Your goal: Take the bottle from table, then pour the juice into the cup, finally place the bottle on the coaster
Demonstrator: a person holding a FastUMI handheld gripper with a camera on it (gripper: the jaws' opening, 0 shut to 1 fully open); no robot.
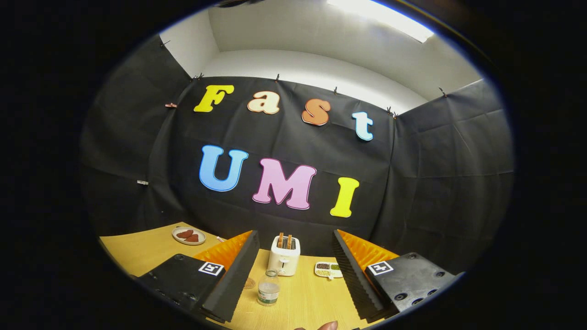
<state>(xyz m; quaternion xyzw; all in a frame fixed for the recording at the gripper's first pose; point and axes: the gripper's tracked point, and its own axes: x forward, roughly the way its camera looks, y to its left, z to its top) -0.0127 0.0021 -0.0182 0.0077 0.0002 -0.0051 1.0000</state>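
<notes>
A small clear bottle point(268, 288) with pale liquid in it stands upright on the wooden table point(312, 298), just ahead of my fingers and nearer the left one. My gripper point(293, 275) is open, fingers spread wide with nothing between them but table. A round coaster point(249, 283) lies flat to the left of the bottle, partly hidden behind the left finger.
A white toaster point(284, 255) with two slices in it stands beyond the bottle against the booth wall. A small divided dish point(328, 269) sits to its right. A plate point(188, 236) with brown pieces rests far left. A fingertip point(326, 326) shows at the table's near edge.
</notes>
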